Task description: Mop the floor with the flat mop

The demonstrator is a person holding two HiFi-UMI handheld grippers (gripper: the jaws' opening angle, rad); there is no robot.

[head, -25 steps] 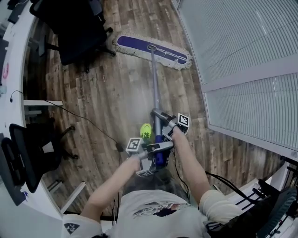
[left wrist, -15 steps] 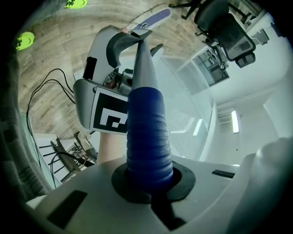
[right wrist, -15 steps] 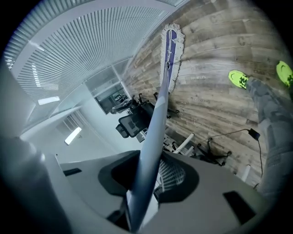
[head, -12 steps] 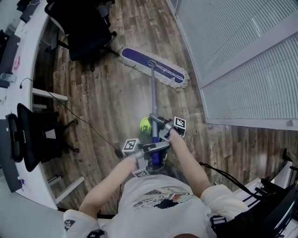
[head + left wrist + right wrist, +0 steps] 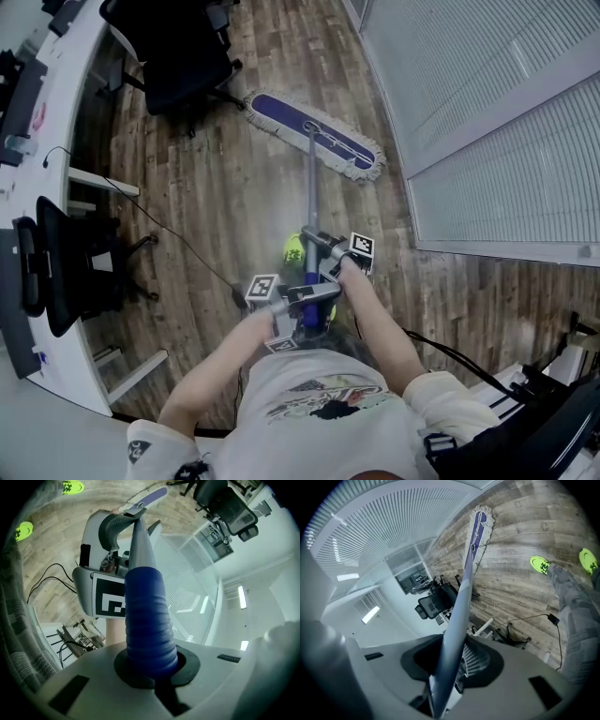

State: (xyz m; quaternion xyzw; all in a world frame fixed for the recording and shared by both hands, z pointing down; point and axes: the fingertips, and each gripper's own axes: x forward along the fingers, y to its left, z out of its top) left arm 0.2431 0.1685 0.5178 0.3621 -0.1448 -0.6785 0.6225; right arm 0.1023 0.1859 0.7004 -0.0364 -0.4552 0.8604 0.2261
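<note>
Flat mop: head swung aslant across the floor, so our stroke is under way; left gripper fingers pinch its blue grip, right gripper fingers its pole.

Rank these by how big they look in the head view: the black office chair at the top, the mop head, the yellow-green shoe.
1. black office chair, the largest
2. mop head, long but narrow
3. yellow-green shoe, clearly the smallest
</note>
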